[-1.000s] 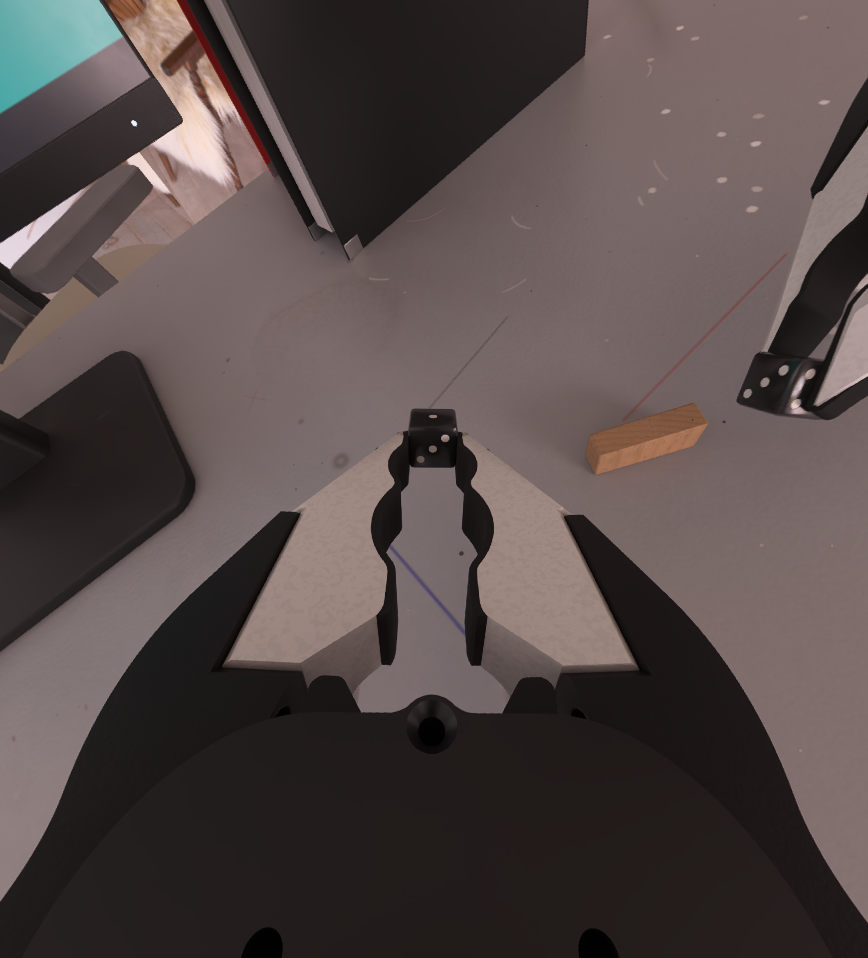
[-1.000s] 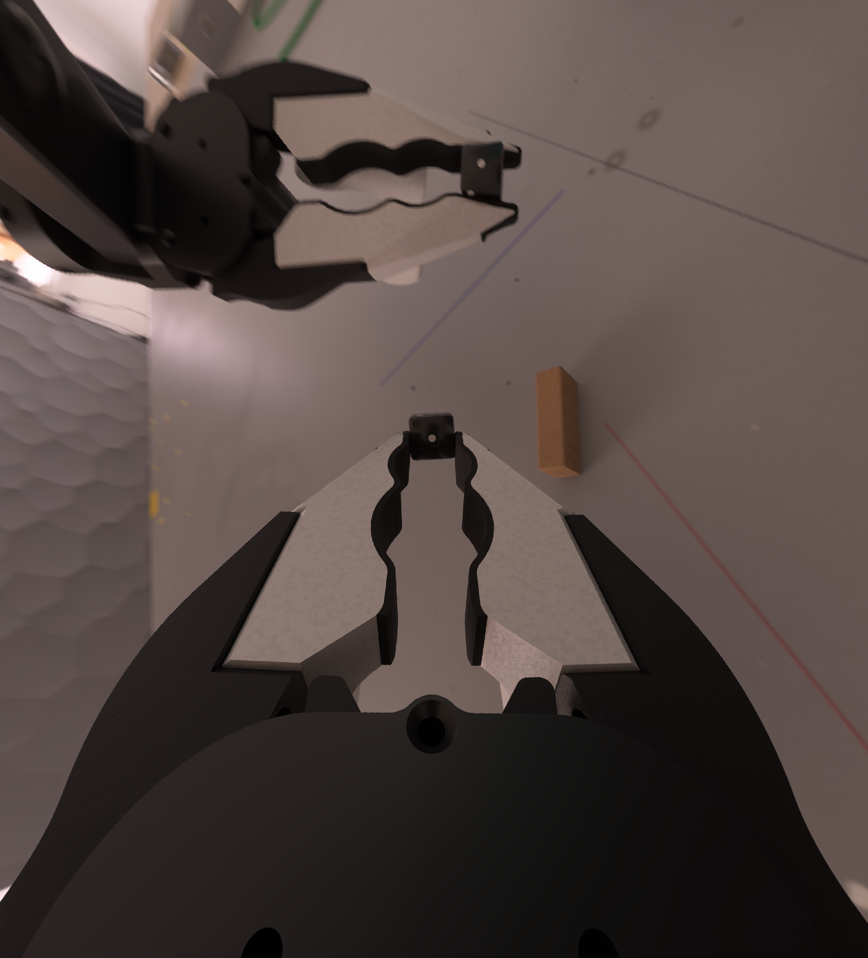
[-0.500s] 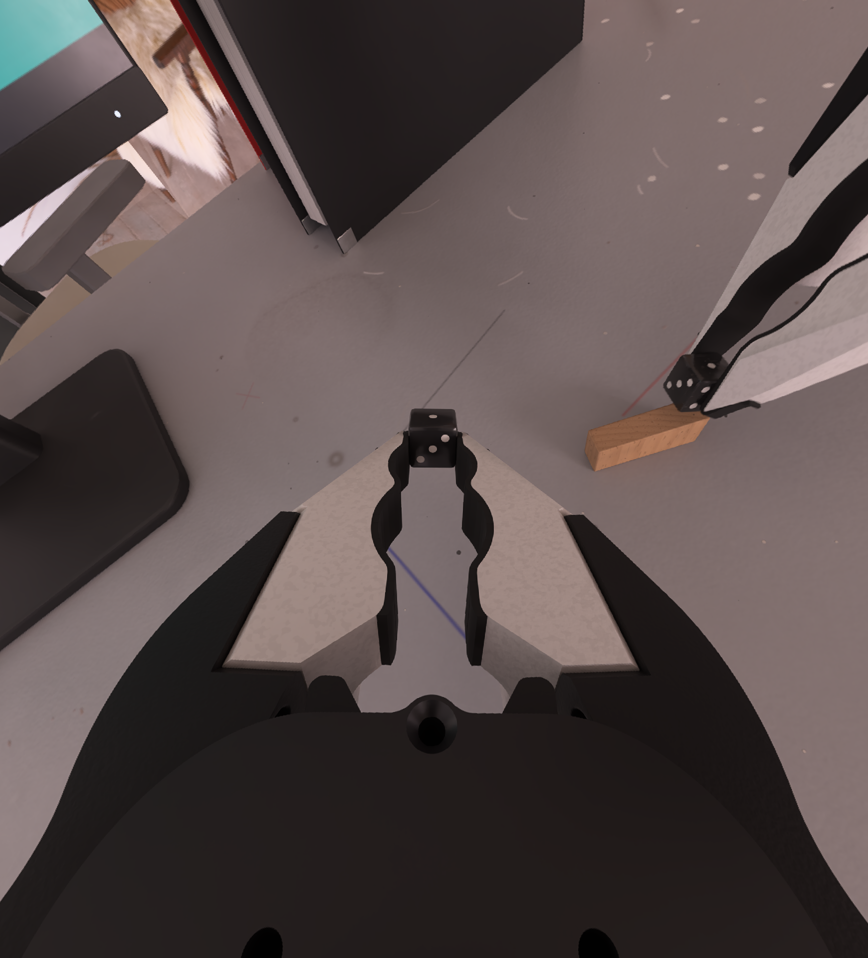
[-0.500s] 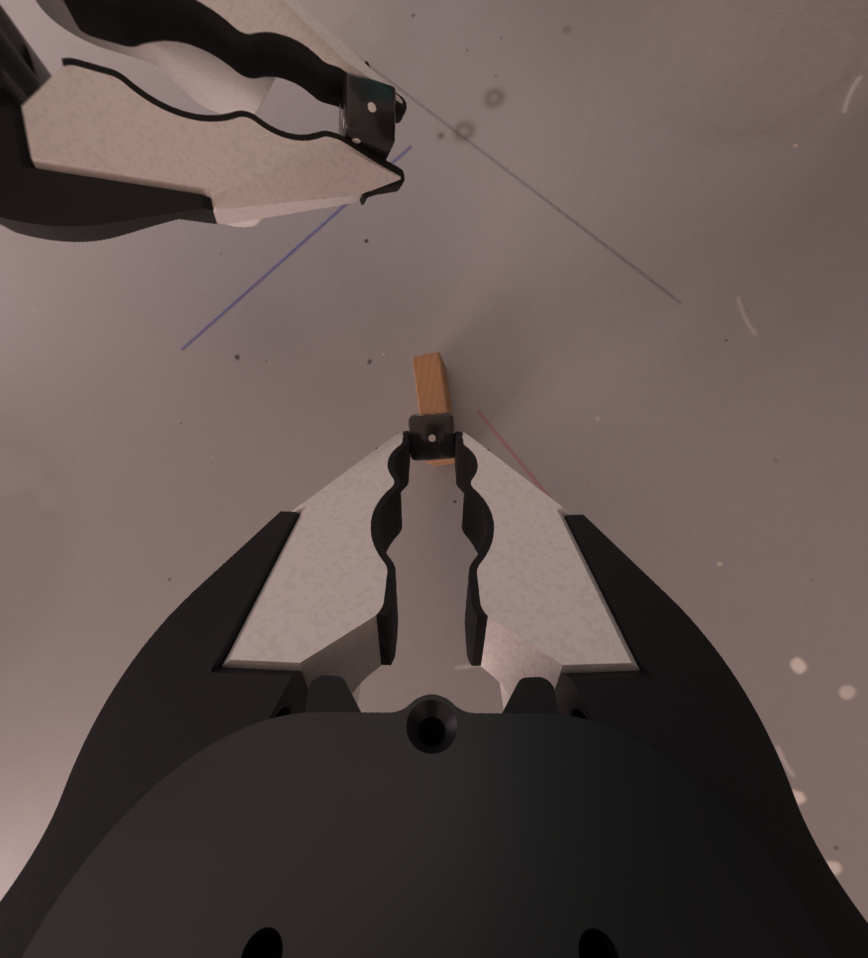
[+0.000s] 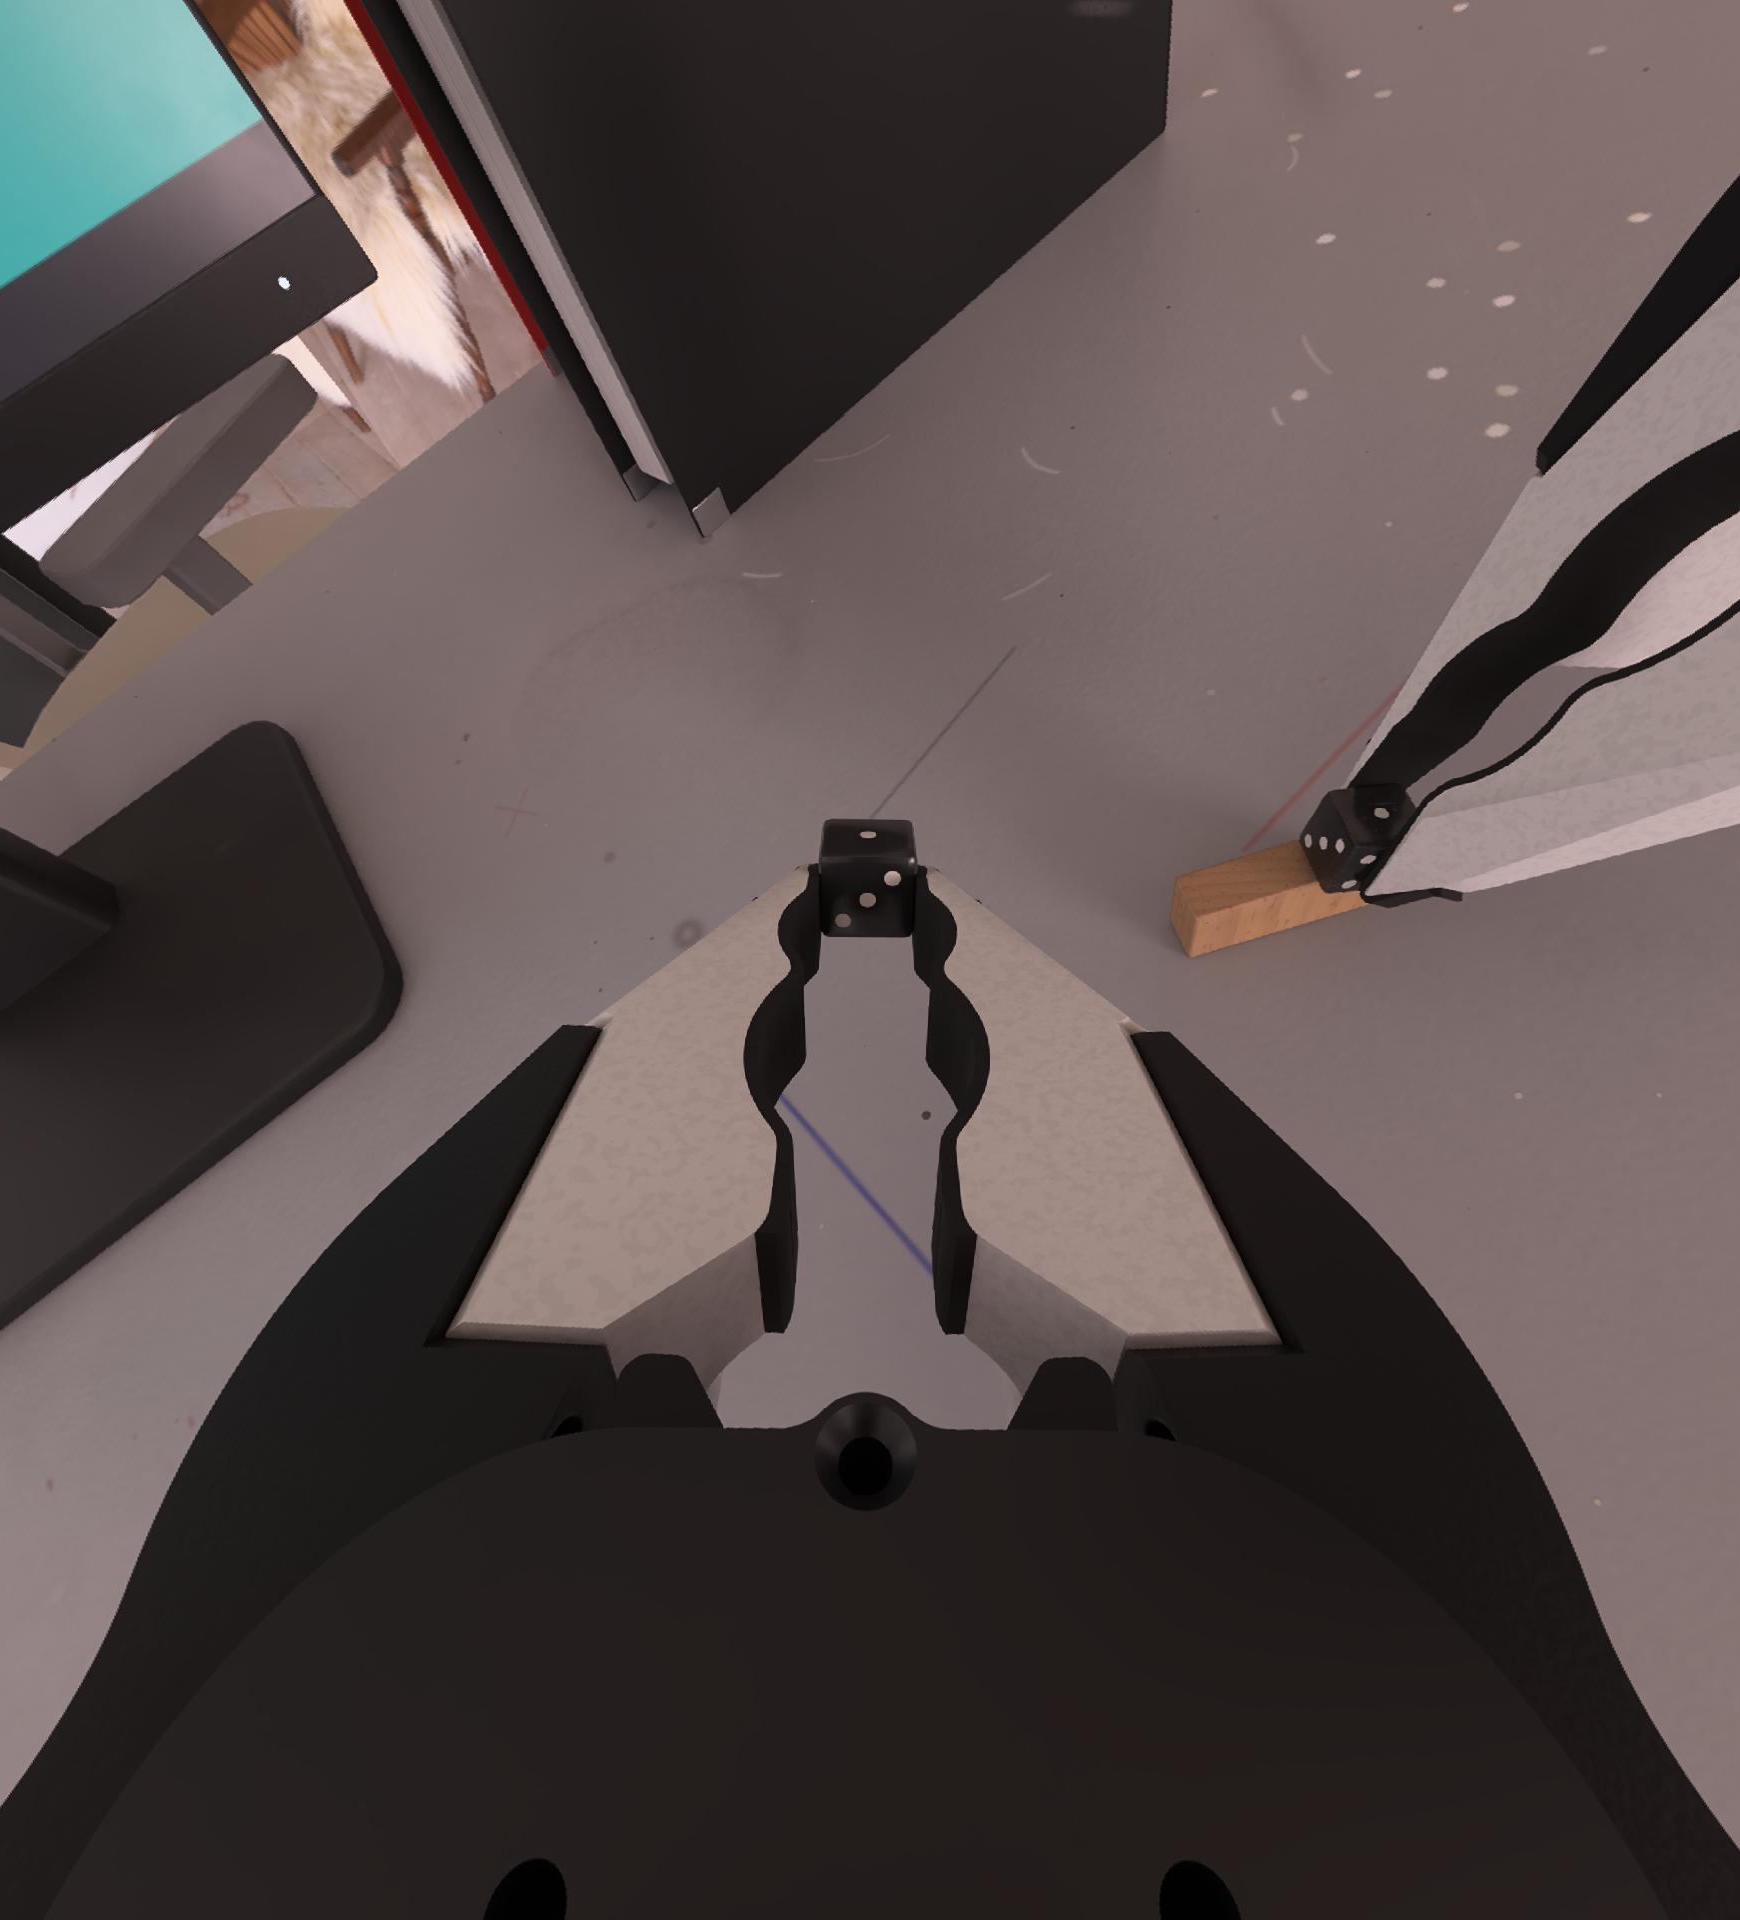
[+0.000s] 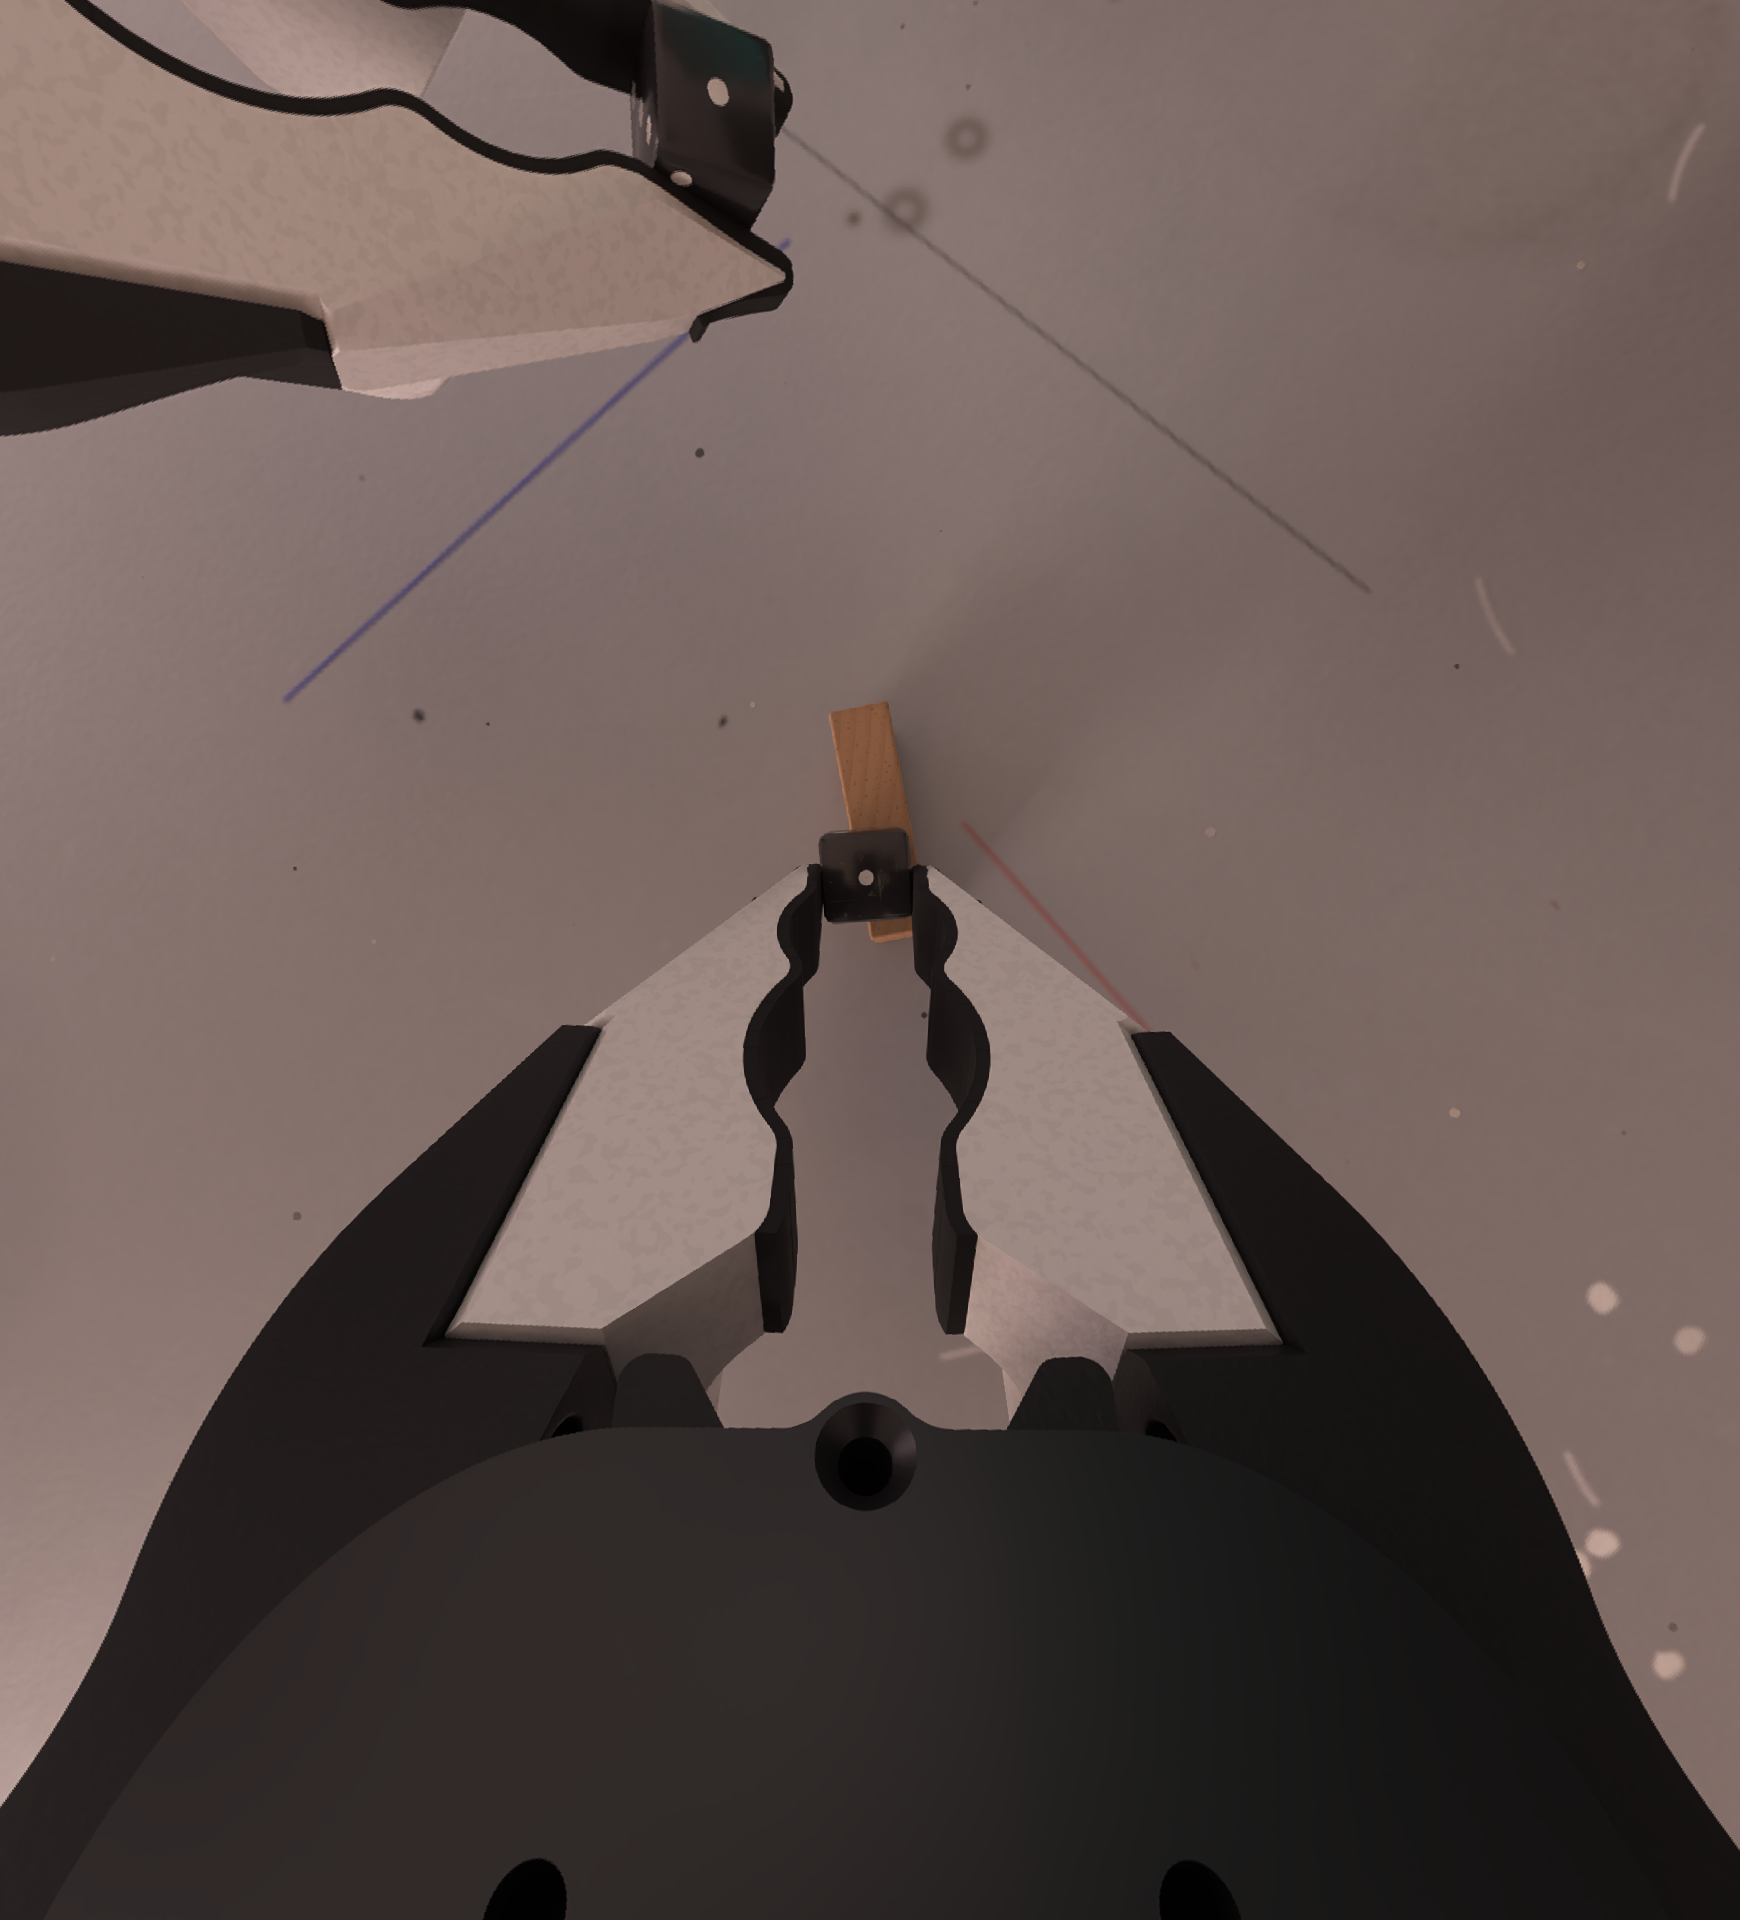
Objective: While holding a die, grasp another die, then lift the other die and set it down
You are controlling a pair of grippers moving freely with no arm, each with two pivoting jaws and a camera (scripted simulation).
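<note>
My left gripper (image 5: 866, 883) is shut on a black die (image 5: 867, 881) with white pips, held above the grey table. My right gripper (image 6: 866, 894) is shut on a second black die (image 6: 864, 889). In the left wrist view the right gripper (image 5: 1365, 862) comes in from the right with its die (image 5: 1349, 840) low, right over the end of a wooden block (image 5: 1250, 909). In the right wrist view the left gripper (image 6: 731, 177) and its die (image 6: 710, 104) show at the top left.
The wooden block (image 6: 871, 774) lies on the grey table (image 6: 1365, 831) just beyond my right fingertips. A black box (image 5: 824, 208) stands at the back, and a monitor (image 5: 66, 187) with its black base (image 5: 139, 987) stands on the left.
My right gripper has swung down and toward the wooden block with its die, closer to the left gripper. The left gripper has stayed nearly still, holding its die.
</note>
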